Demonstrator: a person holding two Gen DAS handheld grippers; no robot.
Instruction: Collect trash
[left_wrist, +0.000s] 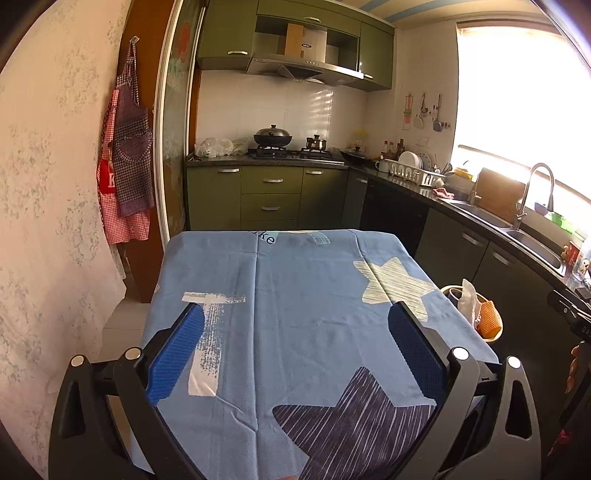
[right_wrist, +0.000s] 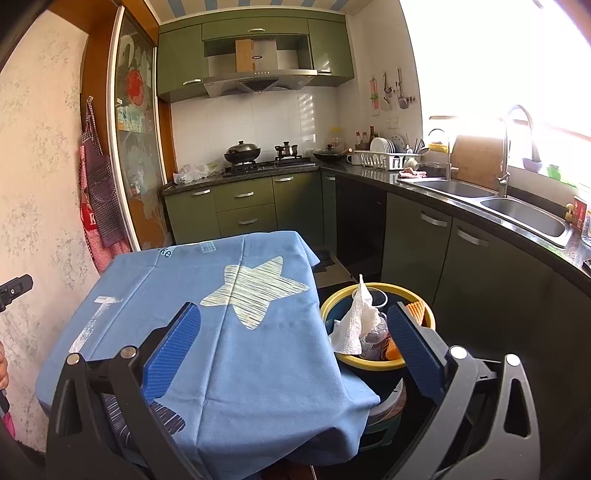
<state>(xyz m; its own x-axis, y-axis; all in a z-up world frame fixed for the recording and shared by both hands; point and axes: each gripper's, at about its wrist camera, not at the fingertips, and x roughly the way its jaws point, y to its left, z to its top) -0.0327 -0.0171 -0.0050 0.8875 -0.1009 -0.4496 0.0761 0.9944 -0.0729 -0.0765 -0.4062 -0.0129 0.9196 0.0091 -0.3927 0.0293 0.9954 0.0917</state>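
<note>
A small table with a blue star-print cloth (left_wrist: 295, 314) fills the middle of both views (right_wrist: 221, 332); I see no loose trash on it. To its right stands a yellow-rimmed bin (right_wrist: 340, 299) holding a crumpled white tissue (right_wrist: 360, 321) and an orange waffle-textured piece (right_wrist: 417, 308). The bin (left_wrist: 496, 334), tissue (left_wrist: 467, 299) and orange piece (left_wrist: 489, 319) also show in the left wrist view. My left gripper (left_wrist: 295, 325) is open and empty above the cloth. My right gripper (right_wrist: 295, 325) is open and empty over the table's right edge, its right finger (right_wrist: 413, 343) in front of the bin.
Green kitchen cabinets (left_wrist: 271, 195) with a stove and wok (left_wrist: 273, 138) stand behind the table. A dark counter with sink (right_wrist: 517, 210), tap and dish rack (right_wrist: 384, 158) runs along the right. Aprons (left_wrist: 125, 162) hang on the left wall.
</note>
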